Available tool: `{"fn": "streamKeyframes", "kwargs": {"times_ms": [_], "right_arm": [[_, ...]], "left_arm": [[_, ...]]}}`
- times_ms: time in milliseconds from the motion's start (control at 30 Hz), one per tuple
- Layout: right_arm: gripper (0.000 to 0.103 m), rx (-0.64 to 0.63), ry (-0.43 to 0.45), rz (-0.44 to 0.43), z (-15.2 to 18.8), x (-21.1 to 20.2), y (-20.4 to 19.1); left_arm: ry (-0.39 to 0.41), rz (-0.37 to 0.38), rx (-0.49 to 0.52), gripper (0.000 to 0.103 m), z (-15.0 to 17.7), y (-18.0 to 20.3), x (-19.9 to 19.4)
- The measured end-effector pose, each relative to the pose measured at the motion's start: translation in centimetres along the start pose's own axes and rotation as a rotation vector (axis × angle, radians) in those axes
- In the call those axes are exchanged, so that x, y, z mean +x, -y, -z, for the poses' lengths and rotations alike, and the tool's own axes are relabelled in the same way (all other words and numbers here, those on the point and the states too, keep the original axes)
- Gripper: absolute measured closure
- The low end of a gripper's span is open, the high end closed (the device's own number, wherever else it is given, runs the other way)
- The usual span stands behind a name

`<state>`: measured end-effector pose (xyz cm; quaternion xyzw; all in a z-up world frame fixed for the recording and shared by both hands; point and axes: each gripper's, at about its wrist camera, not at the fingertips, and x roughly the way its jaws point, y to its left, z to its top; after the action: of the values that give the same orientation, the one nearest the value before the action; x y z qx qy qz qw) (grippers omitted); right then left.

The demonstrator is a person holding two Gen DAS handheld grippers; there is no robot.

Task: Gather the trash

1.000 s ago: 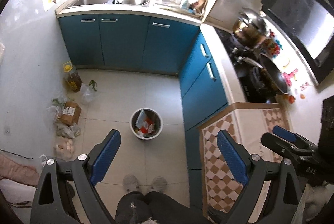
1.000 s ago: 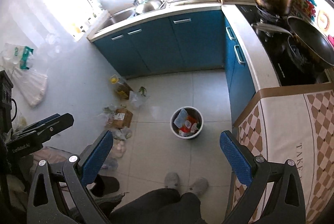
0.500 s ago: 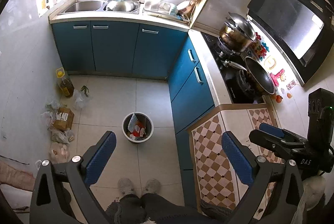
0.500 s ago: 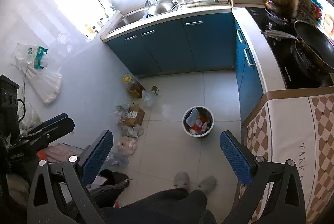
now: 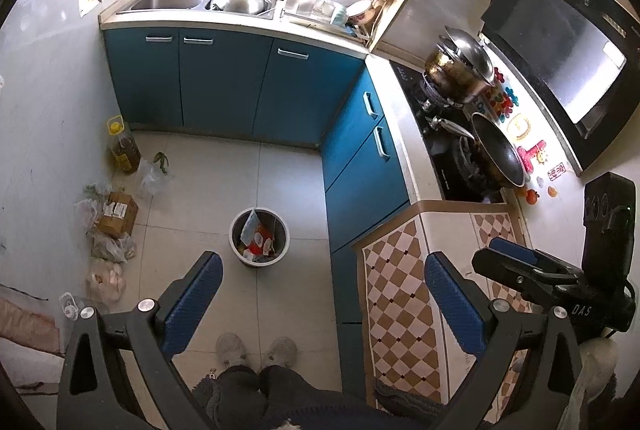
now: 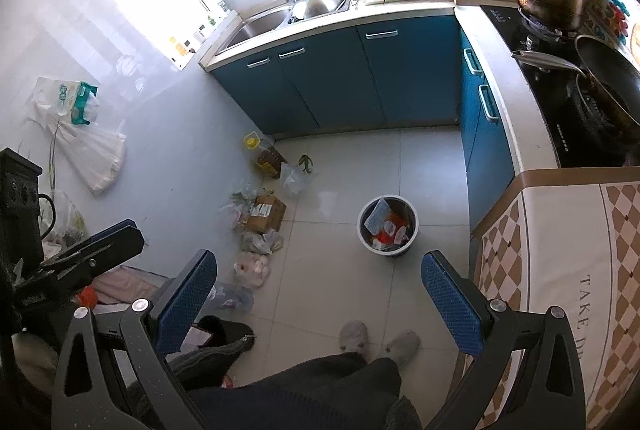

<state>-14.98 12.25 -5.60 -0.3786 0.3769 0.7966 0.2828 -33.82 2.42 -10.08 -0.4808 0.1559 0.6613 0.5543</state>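
A grey trash bin (image 5: 256, 262) stands on the tiled floor, holding red and white wrappers (image 5: 258, 242). My left gripper (image 5: 320, 266) hangs high above the floor, open, with nothing between its blue pads; the bin lies just beyond its left finger. My right gripper (image 6: 318, 264) is open and bare too, with the bin (image 6: 388, 252) near its right finger. Loose trash lines the left wall: a cardboard box (image 5: 118, 211) (image 6: 264, 213) and several plastic bags (image 5: 110, 248). Each gripper shows at the edge of the other's view: the right gripper (image 5: 494, 254) and the left gripper (image 6: 120, 234).
Blue cabinets (image 5: 224, 85) run along the back and right. A checked cloth (image 5: 400, 294) covers the counter at right, beside a stove with a wok (image 5: 498, 153) and a pot (image 5: 456, 73). An oil bottle (image 5: 124, 145) stands by the wall. A person's slippers (image 5: 256, 350) are below.
The left jaws have widened slightly. Both views have shifted a little: the bin slid left in the left wrist view and right in the right wrist view. Nothing was picked up.
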Motion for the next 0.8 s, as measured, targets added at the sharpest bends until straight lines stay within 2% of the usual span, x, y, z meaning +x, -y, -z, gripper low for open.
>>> {"fn": "streamKeyframes", "kwargs": {"times_ms": [800], "right_arm": [[0.000,-0.001,-0.028,-0.023,-0.26,0.78,0.54]], "left_arm": [[-0.027,-0.005,0.038,0.000,-0.51,0.70,0.74]]}}
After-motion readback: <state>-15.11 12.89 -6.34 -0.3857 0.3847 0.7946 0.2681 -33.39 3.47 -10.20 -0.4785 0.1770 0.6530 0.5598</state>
